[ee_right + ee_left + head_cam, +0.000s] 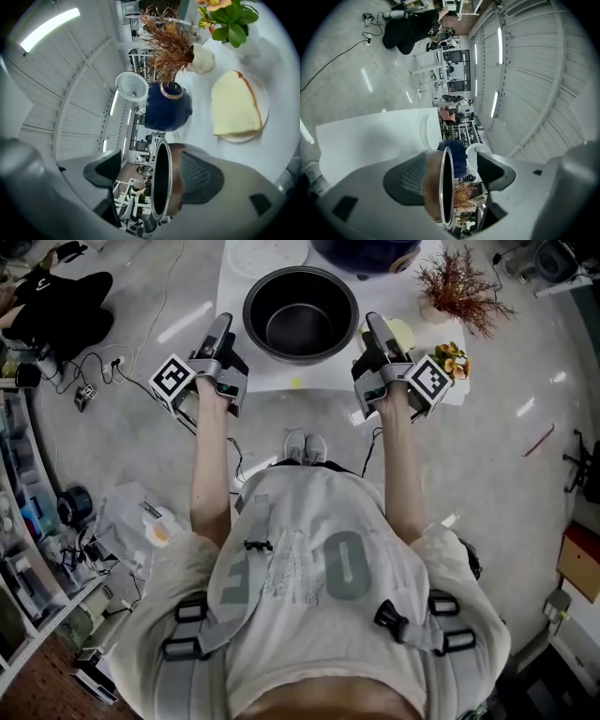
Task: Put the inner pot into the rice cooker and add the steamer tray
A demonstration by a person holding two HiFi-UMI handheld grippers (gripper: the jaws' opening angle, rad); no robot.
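Forearms straight out; left gripper [224, 326], right gripper [373, 324] flank round shiny metal inner pot [300, 329], jaws unclenched astride its rim.

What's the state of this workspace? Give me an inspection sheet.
Surface: white table.
Job's things: empty inner pot outside the blue rice cooker; white round tray at back left.
Clutter: dried plant, bread slice, potted flowers.
Grippers: left gripper and right gripper straddle the pot's rim, fingers apart.
Cables: loose cables on the floor.
Surroundings: shelving, tape roll, person on the floor.
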